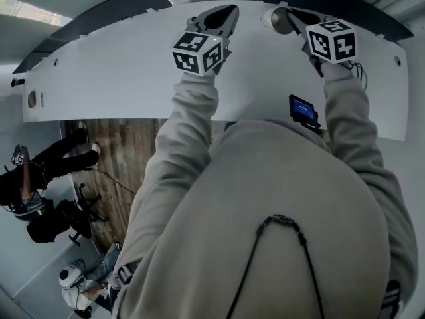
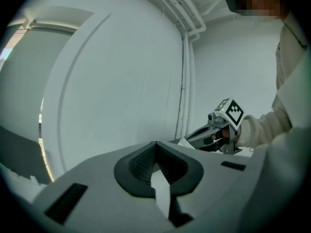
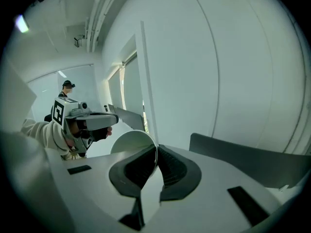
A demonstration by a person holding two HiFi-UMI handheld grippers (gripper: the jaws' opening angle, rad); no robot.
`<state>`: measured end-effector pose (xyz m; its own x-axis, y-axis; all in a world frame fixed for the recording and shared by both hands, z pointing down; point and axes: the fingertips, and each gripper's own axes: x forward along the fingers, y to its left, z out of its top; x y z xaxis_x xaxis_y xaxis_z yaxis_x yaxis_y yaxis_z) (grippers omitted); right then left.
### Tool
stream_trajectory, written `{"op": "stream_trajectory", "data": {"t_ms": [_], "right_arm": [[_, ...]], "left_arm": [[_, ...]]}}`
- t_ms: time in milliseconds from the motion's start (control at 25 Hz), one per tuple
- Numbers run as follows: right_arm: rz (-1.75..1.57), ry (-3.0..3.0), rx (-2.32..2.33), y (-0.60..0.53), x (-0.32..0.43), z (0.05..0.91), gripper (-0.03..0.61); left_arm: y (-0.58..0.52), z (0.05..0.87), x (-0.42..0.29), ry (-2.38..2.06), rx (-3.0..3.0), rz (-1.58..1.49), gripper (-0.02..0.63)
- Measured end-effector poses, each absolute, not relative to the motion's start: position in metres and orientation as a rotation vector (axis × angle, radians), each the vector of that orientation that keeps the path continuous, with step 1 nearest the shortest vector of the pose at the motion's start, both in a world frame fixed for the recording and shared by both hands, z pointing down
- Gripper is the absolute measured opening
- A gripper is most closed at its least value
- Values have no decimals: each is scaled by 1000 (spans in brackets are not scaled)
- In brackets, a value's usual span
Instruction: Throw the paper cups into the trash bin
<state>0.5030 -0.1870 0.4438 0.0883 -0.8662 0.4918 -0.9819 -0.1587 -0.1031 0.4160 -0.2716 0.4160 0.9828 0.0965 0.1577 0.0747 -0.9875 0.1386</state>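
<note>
Right gripper [image 3: 156, 148] pinches cup [image 3: 129, 142] by its rim, near white wall; left gripper [image 2: 155, 145] alongside, jaws together w/ nothing btwn.

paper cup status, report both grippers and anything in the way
Right gripper shut on paper cup, fingers pinching its wall at the rim. Left gripper shut, empty. Trash bin not in view.

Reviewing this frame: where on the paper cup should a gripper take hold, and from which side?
Pinch the wall at the open rim, one pad inside and one outside, coming in from the mouth side. The paper cup is hollow and thin-walled, and the right gripper seems to hold it just so.
</note>
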Motion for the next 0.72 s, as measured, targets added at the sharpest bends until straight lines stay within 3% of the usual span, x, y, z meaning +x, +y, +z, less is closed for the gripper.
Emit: {"op": "stream_trajectory", "data": {"t_ms": [440, 720], "right_arm": [[559, -1816, 2225, -116, 535, 382, 38], [586, -1814, 2226, -123, 556, 402, 38]], "left_arm": [[-171, 349, 468, 300, 3069, 146, -6], [-196, 360, 478, 195, 3085, 158, -6]]}}
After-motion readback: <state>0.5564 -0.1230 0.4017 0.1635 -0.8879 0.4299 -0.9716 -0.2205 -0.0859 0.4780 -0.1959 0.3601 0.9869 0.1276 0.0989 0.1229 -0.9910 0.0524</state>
